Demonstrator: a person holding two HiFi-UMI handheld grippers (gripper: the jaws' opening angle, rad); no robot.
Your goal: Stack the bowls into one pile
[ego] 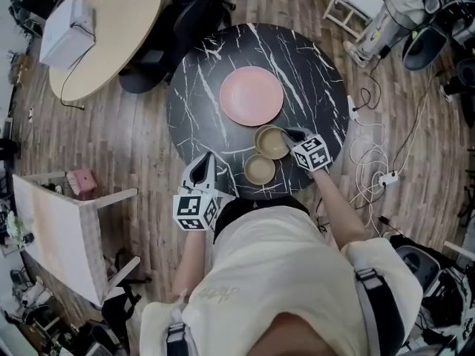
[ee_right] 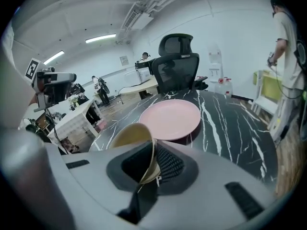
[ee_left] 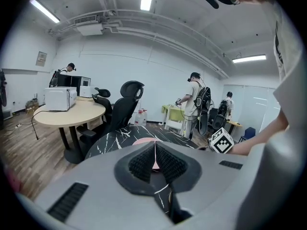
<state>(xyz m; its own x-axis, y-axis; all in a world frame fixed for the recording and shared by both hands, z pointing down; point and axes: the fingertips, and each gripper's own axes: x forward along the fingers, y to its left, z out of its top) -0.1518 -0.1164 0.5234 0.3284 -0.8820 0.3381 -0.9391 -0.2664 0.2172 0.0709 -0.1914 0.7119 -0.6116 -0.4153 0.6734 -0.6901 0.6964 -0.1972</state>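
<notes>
Two tan bowls sit near the front edge of the round black marble table [ego: 200, 87]. My right gripper [ego: 291, 134] is shut on the right rim of the farther bowl [ego: 271, 142]. In the right gripper view this bowl [ee_right: 132, 135] is tilted, its thin rim pinched between the pads of the right gripper [ee_right: 153, 164]. The second bowl [ego: 260, 169] rests free just in front of the first. My left gripper [ego: 204, 162] hovers over the table's front-left edge, and in its own view the left gripper [ee_left: 154, 162] has its pads together with nothing between them.
A pink plate [ego: 251, 95] lies at the table's middle, behind the bowls, and the same plate [ee_right: 170, 119] shows beyond the held bowl. A beige round table [ego: 104, 28] with a white box [ego: 68, 30] and office chairs [ego: 189, 13] stand beyond. Cables [ego: 371, 162] lie on the floor at right.
</notes>
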